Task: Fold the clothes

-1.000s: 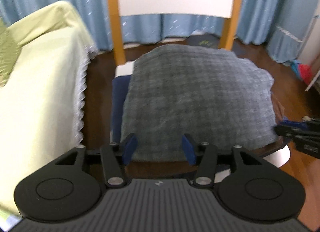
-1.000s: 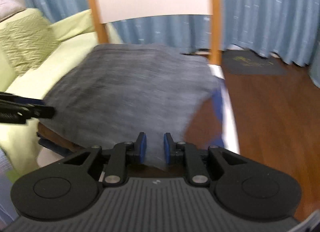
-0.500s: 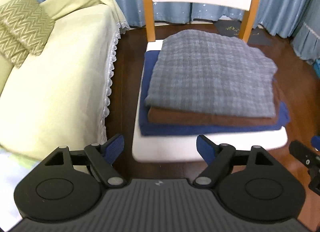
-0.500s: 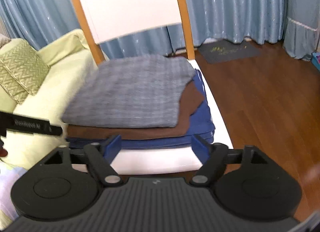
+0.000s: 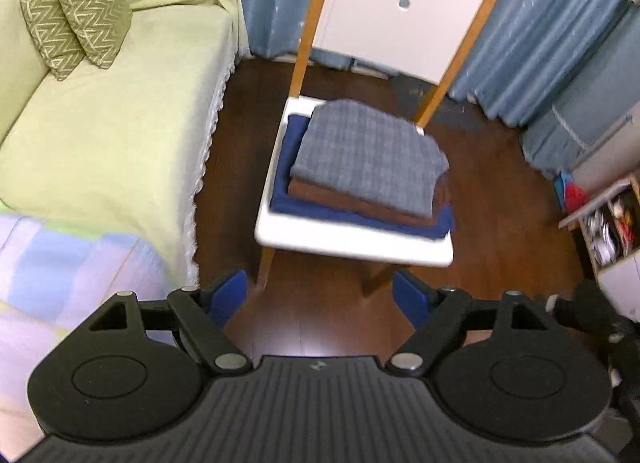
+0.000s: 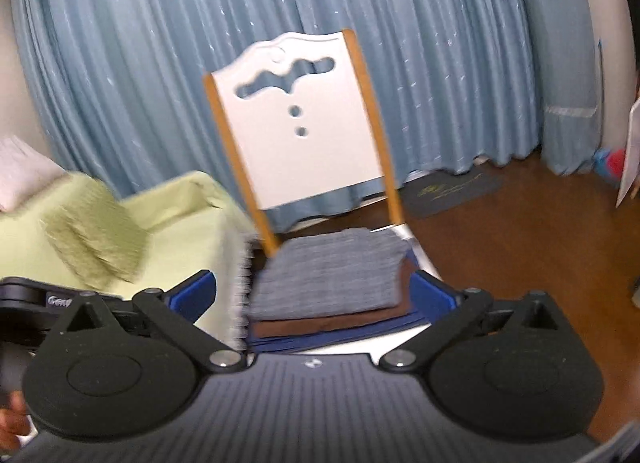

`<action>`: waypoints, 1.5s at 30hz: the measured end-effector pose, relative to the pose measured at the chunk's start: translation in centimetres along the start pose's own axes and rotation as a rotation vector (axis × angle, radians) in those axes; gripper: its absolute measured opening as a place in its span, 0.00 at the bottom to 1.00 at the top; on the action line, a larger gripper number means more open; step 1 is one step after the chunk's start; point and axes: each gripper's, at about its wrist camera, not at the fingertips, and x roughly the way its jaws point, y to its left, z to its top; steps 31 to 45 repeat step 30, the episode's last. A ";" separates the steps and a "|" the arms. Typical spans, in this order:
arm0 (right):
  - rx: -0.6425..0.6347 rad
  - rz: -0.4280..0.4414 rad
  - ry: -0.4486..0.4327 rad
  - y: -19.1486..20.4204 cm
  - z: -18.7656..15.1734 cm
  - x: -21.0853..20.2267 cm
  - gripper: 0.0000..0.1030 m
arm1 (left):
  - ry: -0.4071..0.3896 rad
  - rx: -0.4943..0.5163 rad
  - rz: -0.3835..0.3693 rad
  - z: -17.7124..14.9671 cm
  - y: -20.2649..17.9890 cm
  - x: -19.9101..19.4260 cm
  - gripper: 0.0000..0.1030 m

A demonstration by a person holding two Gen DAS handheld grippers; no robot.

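A folded grey checked garment (image 5: 368,157) lies on top of a folded brown one (image 5: 360,203) and a folded navy one (image 5: 296,143), stacked on a white chair seat (image 5: 352,243). My left gripper (image 5: 320,295) is open and empty, high above and in front of the chair. My right gripper (image 6: 314,295) is open and empty, held back from the stack; the grey garment (image 6: 328,275), brown layer (image 6: 320,325) and chair back (image 6: 296,123) show between its fingers. Part of the left gripper (image 6: 36,299) shows at that view's left edge.
A pale green sofa (image 5: 108,123) with two zigzag cushions (image 5: 76,23) stands left of the chair. A pastel checked cloth (image 5: 60,283) lies at lower left. Blue curtains (image 6: 120,63) hang behind. A shelf of clutter (image 5: 612,231) stands at right. The floor (image 5: 500,203) is dark wood.
Both grippers opened, let go of the grey garment on the stack, and pulled back and upward away from the chair.
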 end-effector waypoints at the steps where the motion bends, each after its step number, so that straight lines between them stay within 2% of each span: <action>1: 0.017 -0.005 0.007 0.0 0.1 -0.7 0.99 | -0.016 0.061 0.088 -0.5 -0.8 -1.6 0.80; 3: 0.036 -0.021 0.038 0.4 0.4 -2.4 0.99 | -0.033 0.090 0.116 -0.8 -1.2 -2.6 0.80; 5: 0.031 -0.027 0.052 0.9 0.6 -3.9 0.99 | -0.050 0.123 0.095 -1.4 -1.7 -4.2 0.80; 8: -0.020 -0.052 0.036 1.5 0.8 -5.7 0.99 | -0.061 0.141 0.064 -1.4 -2.5 -5.4 0.80; 12: -0.065 -0.079 0.015 1.9 1.1 -7.6 0.99 | -0.107 0.205 0.069 -1.2 -4.1 -6.7 0.82; 14: -0.083 -0.091 0.011 2.1 1.4 -8.3 0.99 | -0.131 0.238 0.068 -0.9 -5.1 -7.4 0.88; 16: -0.096 -0.105 0.012 2.1 1.5 -9.0 0.99 | -0.162 0.237 0.060 -0.5 -5.7 -7.8 0.97; 17: -0.101 -0.114 0.013 2.0 1.5 -9.2 0.99 | -0.178 0.236 0.063 -0.4 -5.9 -7.9 0.99; 20: -0.108 -0.137 0.020 1.8 1.6 -9.8 0.99 | -0.198 0.258 0.079 0.1 -6.8 -8.2 0.99; 23: -0.106 -0.152 0.024 1.3 1.8 -10.0 0.99 | -0.204 0.275 0.052 0.6 -7.6 -8.1 0.99; 25: -0.101 -0.163 0.028 0.9 2.0 -9.9 0.99 | -0.267 0.293 0.083 0.3 -8.5 -8.1 0.99; 27: -0.090 -0.170 0.037 0.5 2.2 -9.6 0.99 | -0.346 0.326 0.153 -0.1 -9.4 -8.0 0.99; 29: -0.078 -0.176 0.046 0.0 2.4 -9.3 0.99 | -0.327 0.353 0.170 0.2 -10.1 -7.4 0.99; 30: -0.073 -0.178 0.050 -0.2 2.5 -9.2 0.99 | -0.294 0.346 0.150 0.8 -10.3 -7.1 0.99; 45: -0.073 -0.178 0.050 -0.2 2.5 -9.2 0.99 | -0.294 0.346 0.150 0.8 -10.3 -7.1 0.99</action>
